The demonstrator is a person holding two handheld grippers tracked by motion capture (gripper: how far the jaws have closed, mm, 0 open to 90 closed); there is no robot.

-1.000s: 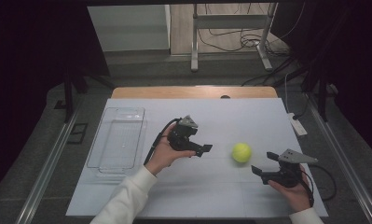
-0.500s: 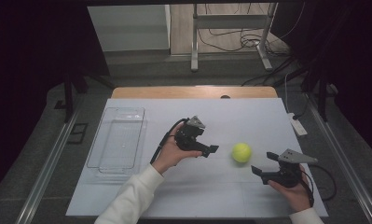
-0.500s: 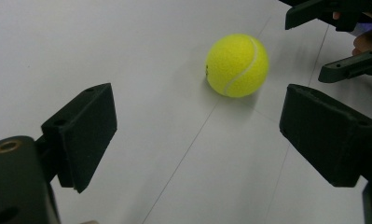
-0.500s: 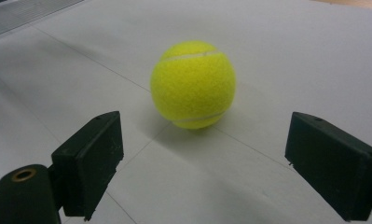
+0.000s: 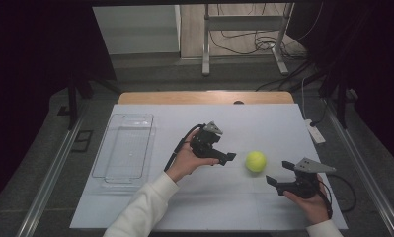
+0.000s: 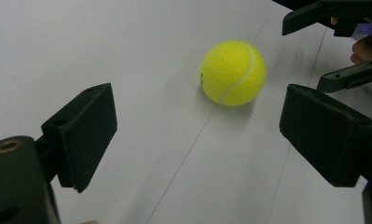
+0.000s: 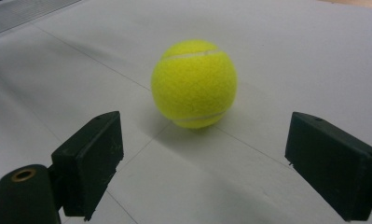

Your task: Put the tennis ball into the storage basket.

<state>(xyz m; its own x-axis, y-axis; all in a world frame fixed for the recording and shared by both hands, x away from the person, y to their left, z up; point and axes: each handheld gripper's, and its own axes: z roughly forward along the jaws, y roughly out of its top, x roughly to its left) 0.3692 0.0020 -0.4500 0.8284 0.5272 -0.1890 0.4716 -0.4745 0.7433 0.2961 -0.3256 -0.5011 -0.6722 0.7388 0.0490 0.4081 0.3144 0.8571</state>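
A yellow tennis ball [image 5: 256,161] rests on the white table sheet [image 5: 263,123], between my two grippers. My left gripper [image 5: 229,158] hovers just left of the ball, open, jaws pointing at it. In the left gripper view the ball [image 6: 233,72] lies ahead of the wide jaws with nothing between them [image 6: 197,135], and the right gripper [image 6: 342,42] shows at the top right. My right gripper [image 5: 271,181] sits low at the ball's right front, open. Seen in the right gripper view, the ball [image 7: 194,83] stands a short way beyond the gripper's empty gap [image 7: 204,163].
A clear plastic tray [image 5: 123,148] lies on the left part of the sheet. A white power strip [image 5: 315,132] sits at the table's right edge. Metal rails [image 5: 51,177] run along both sides. The wooden table edge [image 5: 204,97] shows at the back.
My left gripper has moved right, closer to the ball. The right gripper and the ball have stayed put.
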